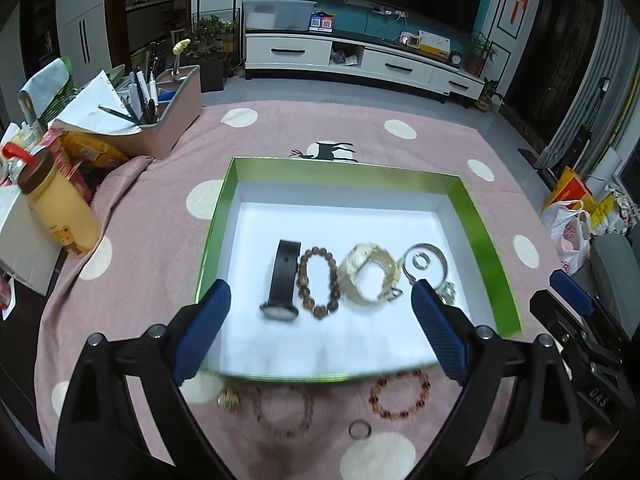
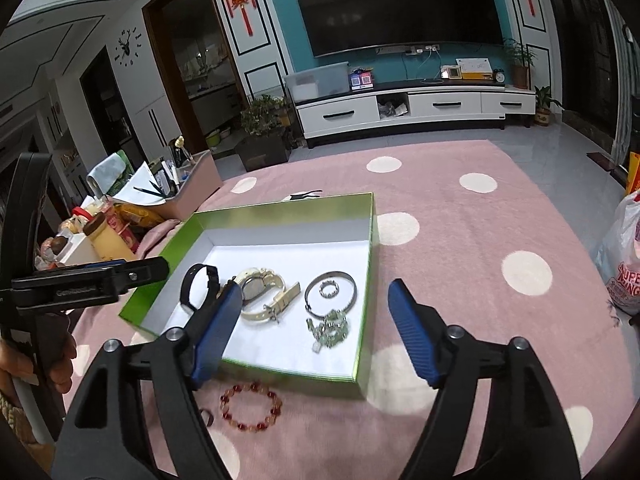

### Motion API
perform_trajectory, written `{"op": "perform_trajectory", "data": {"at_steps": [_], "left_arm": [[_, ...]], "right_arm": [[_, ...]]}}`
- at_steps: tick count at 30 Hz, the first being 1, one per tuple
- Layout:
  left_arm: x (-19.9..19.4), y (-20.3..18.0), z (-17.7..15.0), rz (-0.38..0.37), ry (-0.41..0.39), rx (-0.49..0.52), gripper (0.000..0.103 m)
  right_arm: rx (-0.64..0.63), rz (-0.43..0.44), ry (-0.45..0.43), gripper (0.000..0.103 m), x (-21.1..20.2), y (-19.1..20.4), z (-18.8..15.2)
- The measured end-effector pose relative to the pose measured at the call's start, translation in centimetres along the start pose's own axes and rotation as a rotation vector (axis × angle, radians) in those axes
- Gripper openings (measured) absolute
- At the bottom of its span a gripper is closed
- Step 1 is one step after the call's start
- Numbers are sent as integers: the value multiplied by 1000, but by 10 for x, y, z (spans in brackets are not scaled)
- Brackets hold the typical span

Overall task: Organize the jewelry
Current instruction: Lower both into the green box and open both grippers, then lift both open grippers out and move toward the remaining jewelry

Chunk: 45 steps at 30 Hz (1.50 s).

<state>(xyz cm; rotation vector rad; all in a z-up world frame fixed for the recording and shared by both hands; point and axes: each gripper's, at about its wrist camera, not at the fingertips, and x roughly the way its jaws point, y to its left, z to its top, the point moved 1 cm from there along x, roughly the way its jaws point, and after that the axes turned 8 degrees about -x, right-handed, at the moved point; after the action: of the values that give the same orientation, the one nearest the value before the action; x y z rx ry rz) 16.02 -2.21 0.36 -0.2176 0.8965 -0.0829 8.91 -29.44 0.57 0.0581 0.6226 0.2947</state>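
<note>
A pink blanket (image 1: 280,168) with pale dots covers the work surface, and on it sits a shallow green box (image 1: 480,240) with a white floor, placed squarely in front of both tools, likely so either can reach in. Inside the box the pieces lie in a neat row, side by side rather than heaped, which suggests they were set down one at a time: a black watch (image 1: 282,280) at the left, a brown bead bracelet (image 1: 318,282) just beside it, a cream watch (image 1: 370,276) next, then a silver bangle (image 1: 424,260) with a small ring (image 1: 420,261) lying inside its loop and a tangled silver chain (image 2: 330,328) near the bangle. Outside the box, on the blanket just in front of its near wall, wait a red bead bracelet (image 2: 251,406), a paler bead bracelet (image 1: 284,412), a small gold piece (image 1: 229,400) and a dark ring (image 1: 359,430); these look like what remains to be moved in. The left gripper (image 1: 320,336) hangs over the near edge of the box with its blue fingers spread wide and nothing between them. The right gripper (image 2: 316,334) is likewise wide apart and empty, hovering over the box's near right corner.
</note>
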Motion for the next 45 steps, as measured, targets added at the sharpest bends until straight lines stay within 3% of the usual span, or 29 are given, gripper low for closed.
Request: {"op": "perform_trajectory", "data": {"at_steps": [8, 16, 33, 45], "left_arm": [[-36, 22, -26, -35, -5, -48, 97], [-53, 43, -63, -33, 12, -66, 97], [-27, 81, -118, -6, 105, -137, 97], [-5, 106, -121, 22, 110, -190, 78]], "right_arm": [[-2, 27, -9, 77, -34, 6, -19], [-14, 41, 37, 77, -41, 15, -42], [-70, 87, 182, 77, -17, 40, -92], [-64, 83, 235, 76, 6, 41, -102]]}}
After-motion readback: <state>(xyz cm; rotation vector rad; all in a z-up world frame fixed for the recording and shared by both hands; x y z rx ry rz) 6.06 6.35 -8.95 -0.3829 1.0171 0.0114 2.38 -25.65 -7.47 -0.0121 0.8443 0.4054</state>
